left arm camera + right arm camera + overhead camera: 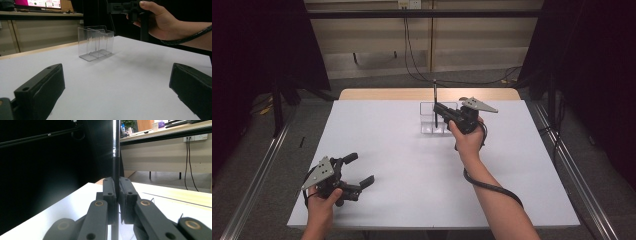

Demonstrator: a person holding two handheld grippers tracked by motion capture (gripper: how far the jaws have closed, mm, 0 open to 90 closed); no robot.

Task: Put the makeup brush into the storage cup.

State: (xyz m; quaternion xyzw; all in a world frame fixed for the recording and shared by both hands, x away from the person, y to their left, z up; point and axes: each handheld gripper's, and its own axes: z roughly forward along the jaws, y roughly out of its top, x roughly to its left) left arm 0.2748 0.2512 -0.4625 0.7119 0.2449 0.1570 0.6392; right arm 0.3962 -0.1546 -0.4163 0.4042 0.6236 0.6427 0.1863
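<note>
A clear plastic box with compartments stands on the white table toward the back. My right gripper hovers over the box, shut on a thin black pen that stands upright, with its lower end reaching down into the box. My left gripper rests near the front left corner, open, with nothing between its fingers. In the left gripper view the right hand shows beyond the box.
A wooden strip runs along the table's far edge. Cables hang on the wall behind. Metal rails flank the table on the floor. Dark curtains stand at both sides.
</note>
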